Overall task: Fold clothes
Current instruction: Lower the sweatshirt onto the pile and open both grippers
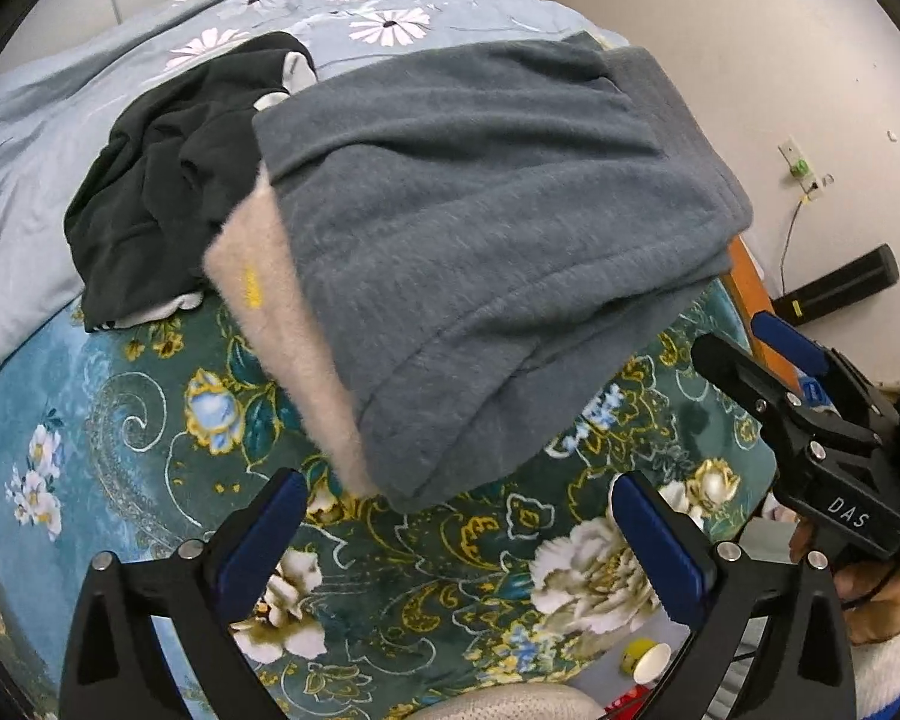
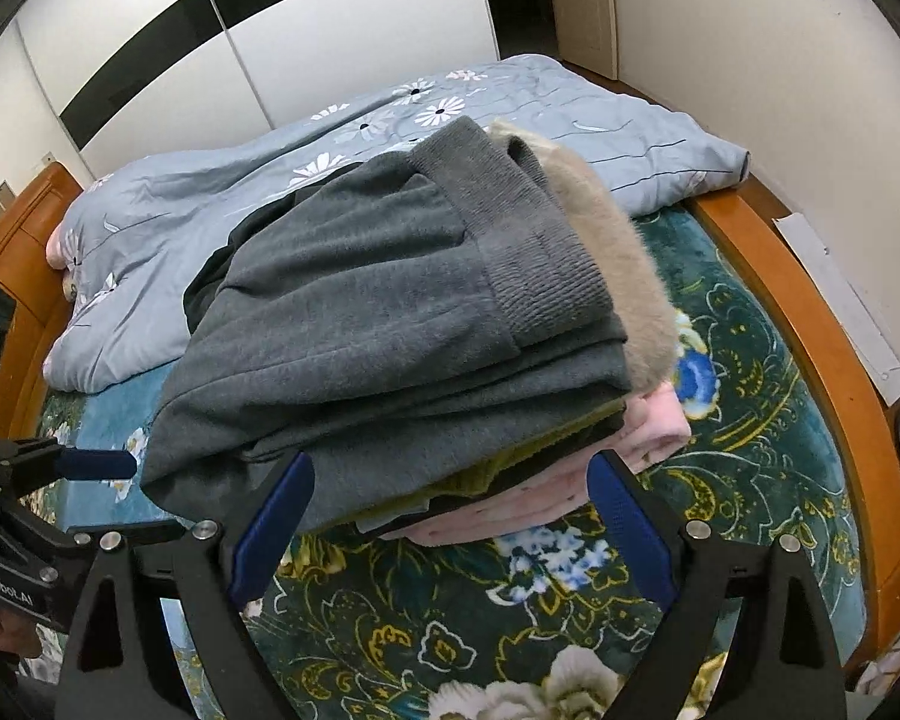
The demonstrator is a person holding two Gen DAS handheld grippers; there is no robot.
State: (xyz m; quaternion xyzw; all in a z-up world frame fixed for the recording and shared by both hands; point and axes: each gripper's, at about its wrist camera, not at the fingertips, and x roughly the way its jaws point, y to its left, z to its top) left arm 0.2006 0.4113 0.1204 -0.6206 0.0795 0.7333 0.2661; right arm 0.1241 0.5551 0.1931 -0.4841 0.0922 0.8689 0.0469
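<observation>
A folded grey fleece-lined garment (image 1: 480, 240) tops a stack of folded clothes on the bed; its beige fleece lining (image 1: 282, 324) shows along the left edge. In the right wrist view the same grey garment (image 2: 390, 312) lies over an olive layer and a pink garment (image 2: 648, 426). A crumpled black garment (image 1: 156, 192) lies behind the stack. My left gripper (image 1: 462, 540) is open just in front of the stack, nothing between its fingers. My right gripper (image 2: 450, 510) is open, its fingers close to either side of the stack's near edge. The right gripper (image 1: 780, 360) also appears at the right of the left wrist view.
A floral teal blanket (image 1: 150, 420) covers the bed. A light blue quilt (image 2: 210, 204) with daisies lies bunched at the back. The wooden bed frame (image 2: 810, 330) runs along the right, with a wall beyond. A person's hand (image 1: 870, 606) holds the gripper handle.
</observation>
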